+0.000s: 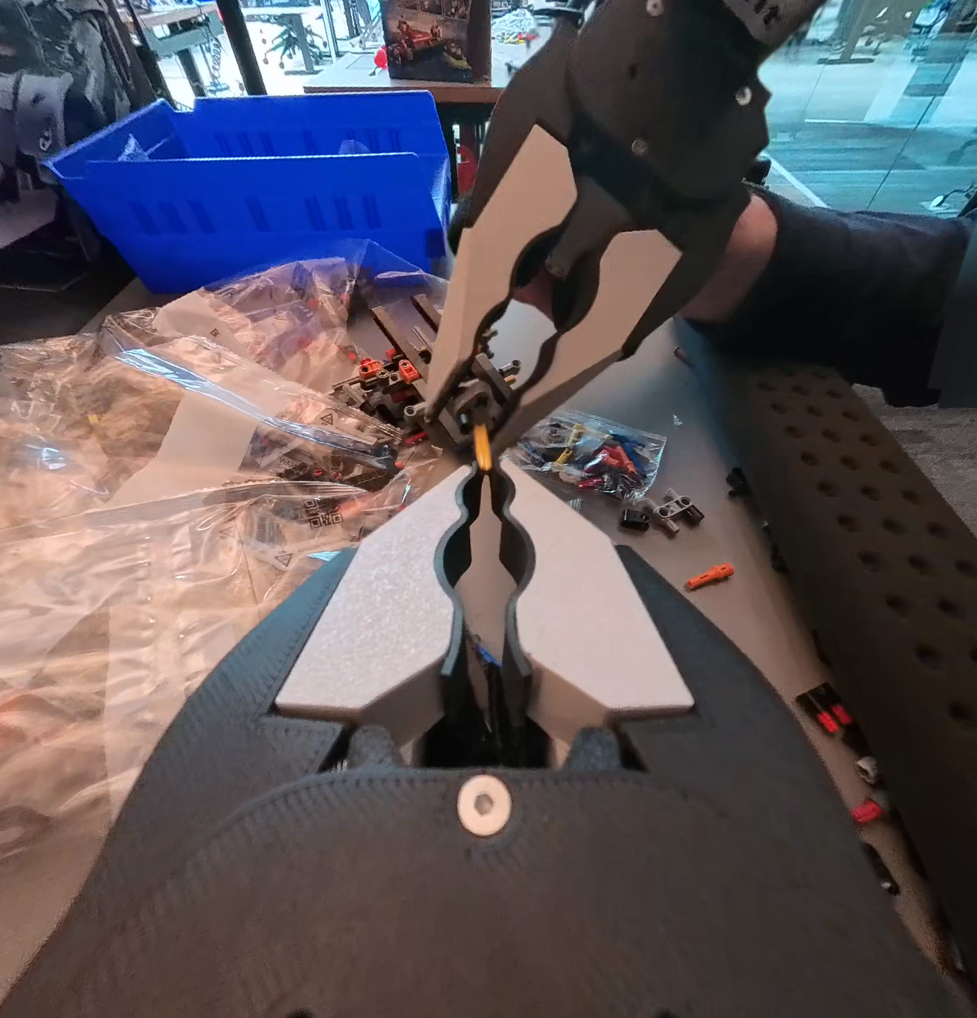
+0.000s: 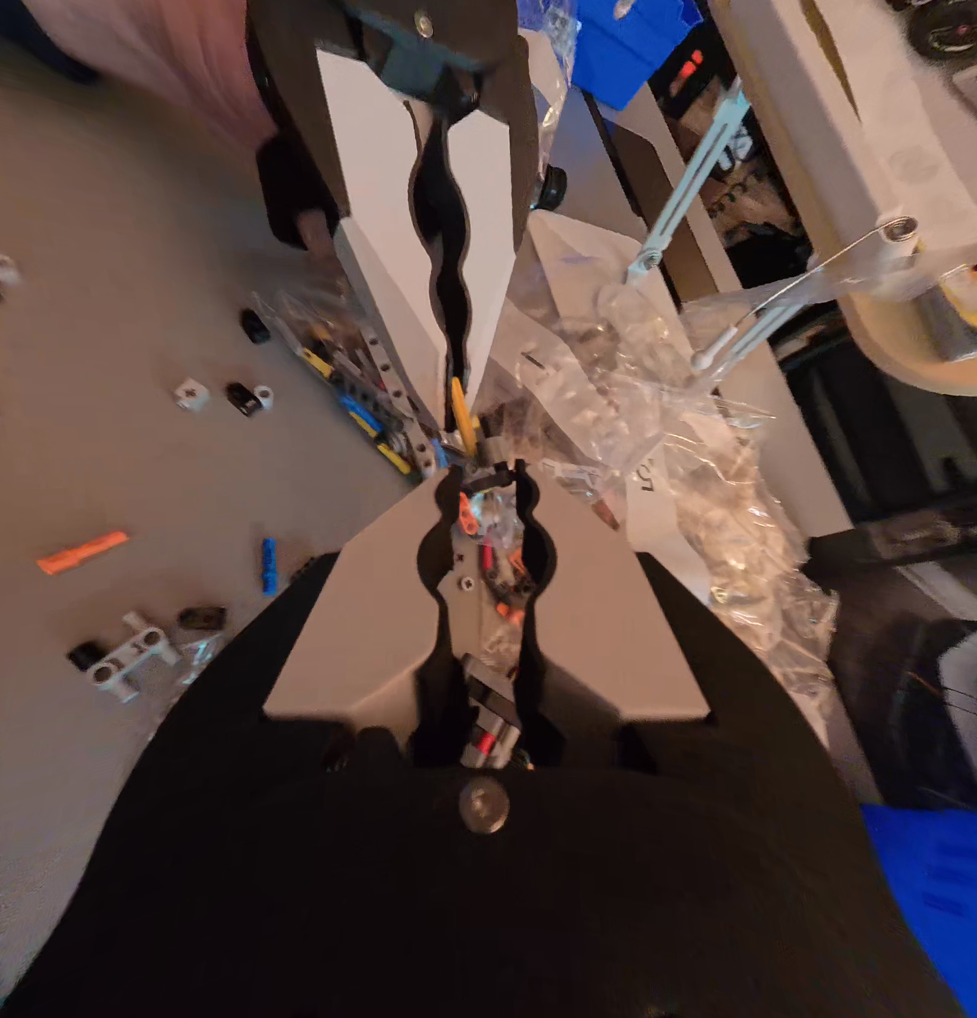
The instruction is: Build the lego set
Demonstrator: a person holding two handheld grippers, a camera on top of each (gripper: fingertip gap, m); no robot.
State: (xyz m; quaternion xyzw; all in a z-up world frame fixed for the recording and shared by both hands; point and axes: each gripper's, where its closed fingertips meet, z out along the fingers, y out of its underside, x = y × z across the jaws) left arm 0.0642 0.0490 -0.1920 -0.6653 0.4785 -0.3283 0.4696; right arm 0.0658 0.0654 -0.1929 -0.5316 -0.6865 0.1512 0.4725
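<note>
The left claw (image 1: 483,468) pinches a yellow axle (image 1: 481,443), aiming it at a dark grey block (image 1: 469,405). The right claw (image 1: 464,424) clamps that block above the tabletop (image 1: 712,485), probably steadying it so the axle can slide in.

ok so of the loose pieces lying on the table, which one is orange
The orange pin lying alone on the bare table, right of the left gripper. The loose pieces nearest it are black and grey.
</note>
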